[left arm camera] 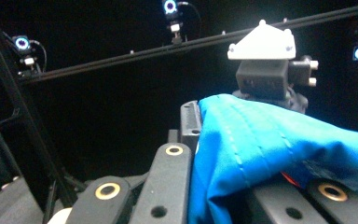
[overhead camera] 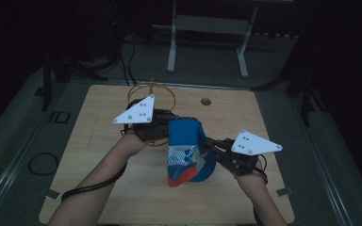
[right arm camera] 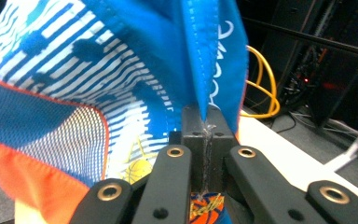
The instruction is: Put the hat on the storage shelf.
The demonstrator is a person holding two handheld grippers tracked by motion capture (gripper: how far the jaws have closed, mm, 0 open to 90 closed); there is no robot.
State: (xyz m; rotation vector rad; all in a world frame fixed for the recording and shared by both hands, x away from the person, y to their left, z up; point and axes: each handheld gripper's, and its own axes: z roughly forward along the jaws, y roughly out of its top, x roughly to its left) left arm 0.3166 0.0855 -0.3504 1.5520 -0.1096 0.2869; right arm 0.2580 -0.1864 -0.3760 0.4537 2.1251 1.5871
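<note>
A blue cloth garment (overhead camera: 185, 150) with white stripes and an orange hem hangs over the middle of the wooden table (overhead camera: 122, 202), held up between both grippers. My left gripper (overhead camera: 166, 128) is shut on its upper blue edge, and in the left gripper view the blue fabric (left arm camera: 270, 144) drapes over the jaws of that gripper (left arm camera: 199, 133). My right gripper (overhead camera: 206, 144) grips the right side of the garment. In the right gripper view the jaws of the right gripper (right arm camera: 205, 128) are pressed together on a folded blue seam (right arm camera: 200, 56). Farther off in the left gripper view is the right gripper's body (left arm camera: 266, 70).
A yellow cable loop (overhead camera: 152, 94) lies at the table's far edge behind the left gripper, next to a round hole (overhead camera: 206, 101) in the tabletop. A metal stand (overhead camera: 207, 33) is on the floor beyond. A black cable (overhead camera: 42, 164) coils on the floor at left.
</note>
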